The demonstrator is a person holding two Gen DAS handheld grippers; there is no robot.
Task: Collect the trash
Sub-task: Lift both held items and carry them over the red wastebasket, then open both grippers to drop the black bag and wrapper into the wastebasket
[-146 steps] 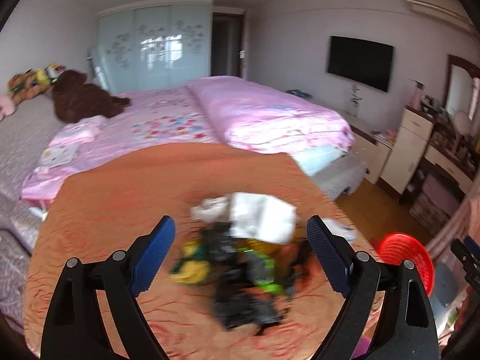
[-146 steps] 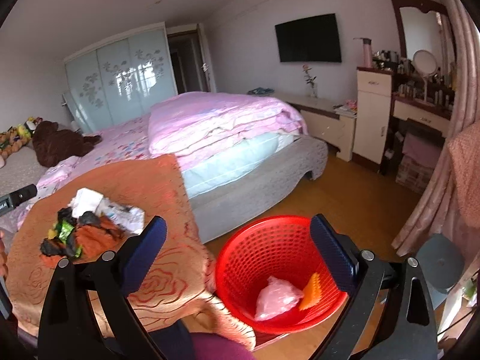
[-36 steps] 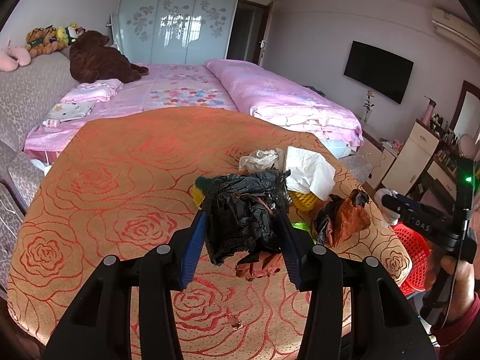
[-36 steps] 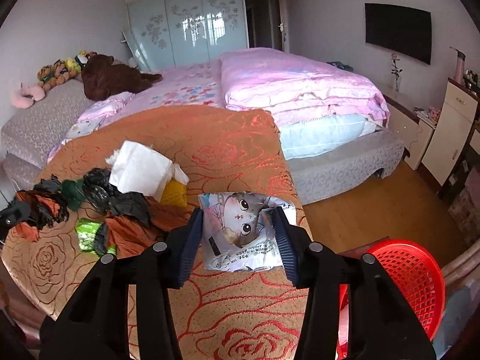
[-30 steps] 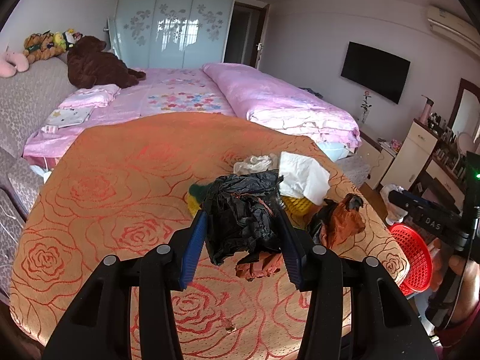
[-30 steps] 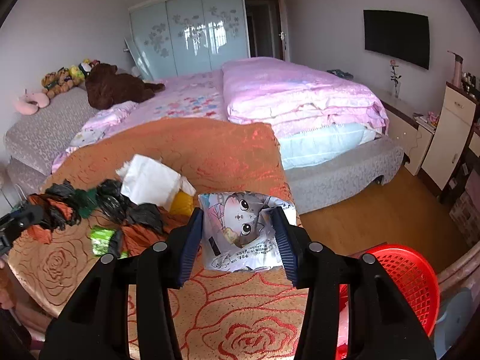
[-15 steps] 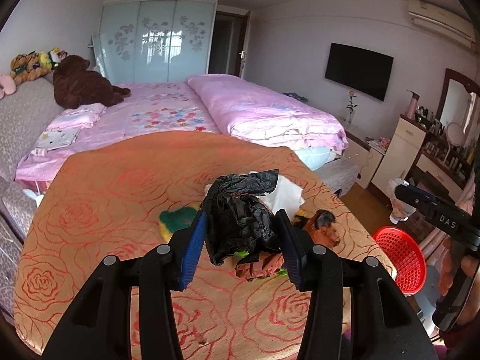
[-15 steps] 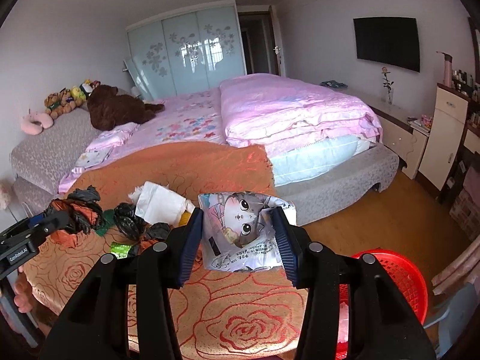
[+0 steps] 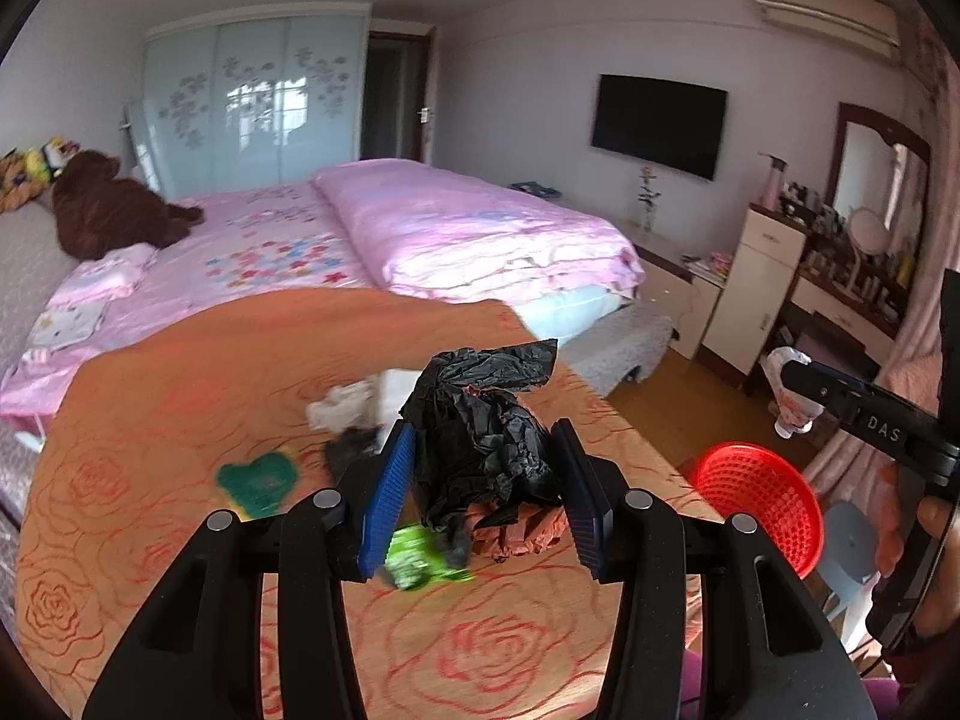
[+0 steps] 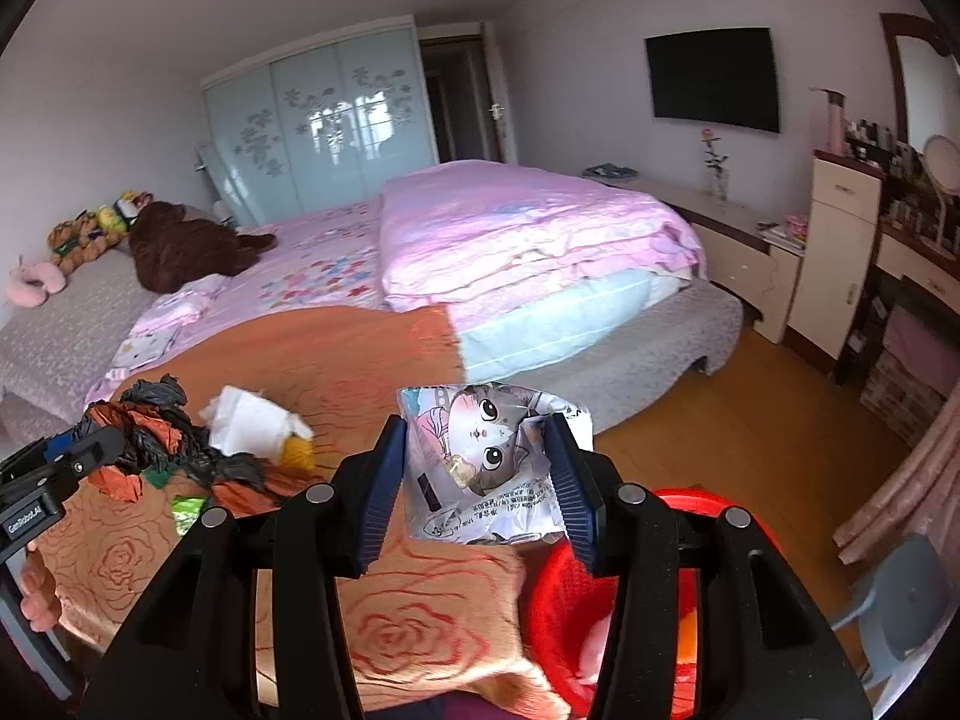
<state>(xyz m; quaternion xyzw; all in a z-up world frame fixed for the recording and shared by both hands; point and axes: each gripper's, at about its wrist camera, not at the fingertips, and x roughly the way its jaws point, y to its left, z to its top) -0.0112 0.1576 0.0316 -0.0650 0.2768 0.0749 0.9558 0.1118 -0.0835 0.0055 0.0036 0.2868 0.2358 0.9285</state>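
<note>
Carrying two pieces at once: your left gripper (image 9: 485, 483) is pinching a crumpled black plastic bag (image 9: 480, 420) with some orange scrap hanging under it, lifted clear above the orange rose-pattern cloth (image 9: 150, 450), and your right gripper (image 10: 474, 480) is pinching a cat-print snack packet (image 10: 489, 462) over the near right corner of that cloth, with the red basket (image 10: 564, 600) just below and right of it

Both are light, thin film, soft and crushable, nothing fragile. The bag is bunched, so the blue pads bite well mid-wad; the loose orange scrap may drop off. The packet is glossy and probably slippery, held across its middle, edges flaring out past the pads

Remaining trash sits on the far left of the cloth: white crumpled paper (image 10: 249, 420), a green wrapper (image 10: 186, 507), more black and orange bits (image 10: 234, 474). For those, take the thickest bunch rather than a single flat edge
</note>
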